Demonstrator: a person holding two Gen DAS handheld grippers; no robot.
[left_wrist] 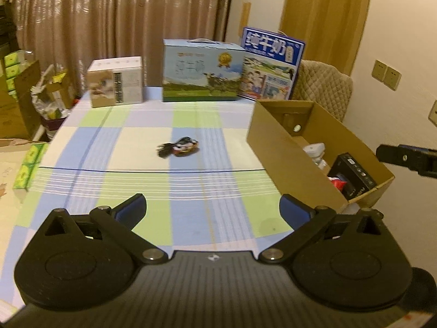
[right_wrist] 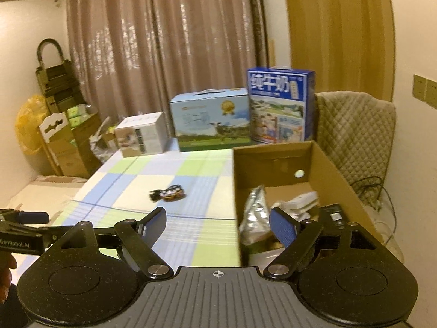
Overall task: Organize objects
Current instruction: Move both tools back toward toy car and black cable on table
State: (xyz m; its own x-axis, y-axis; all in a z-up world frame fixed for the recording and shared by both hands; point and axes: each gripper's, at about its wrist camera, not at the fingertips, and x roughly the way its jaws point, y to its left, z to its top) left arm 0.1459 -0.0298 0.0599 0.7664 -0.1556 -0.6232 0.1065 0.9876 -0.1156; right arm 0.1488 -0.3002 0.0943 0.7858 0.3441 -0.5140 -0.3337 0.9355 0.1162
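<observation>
Left wrist view puts the left gripper (left_wrist: 213,207) low over the checked tablecloth (left_wrist: 82,147), fingers spread wide and holding nothing. Ahead, alone near the middle of the table, lies a small toy car (left_wrist: 183,147) with a dark tangle at its left end, too blurred to name. It looks light, hard-shelled and glossy, so a grip across its short body should hold better than one on the loose tangle, which would likely slip or trail. To its right stands an open cardboard box (left_wrist: 269,147), stiff, matte and brown, already holding a white plastic piece (left_wrist: 316,149) and a black carton (left_wrist: 352,173). Farther right, the right gripper (right_wrist: 217,222) hangs over the box's near corner, fingers parted and empty, beside a crinkled foil bag (right_wrist: 255,213).
</observation>
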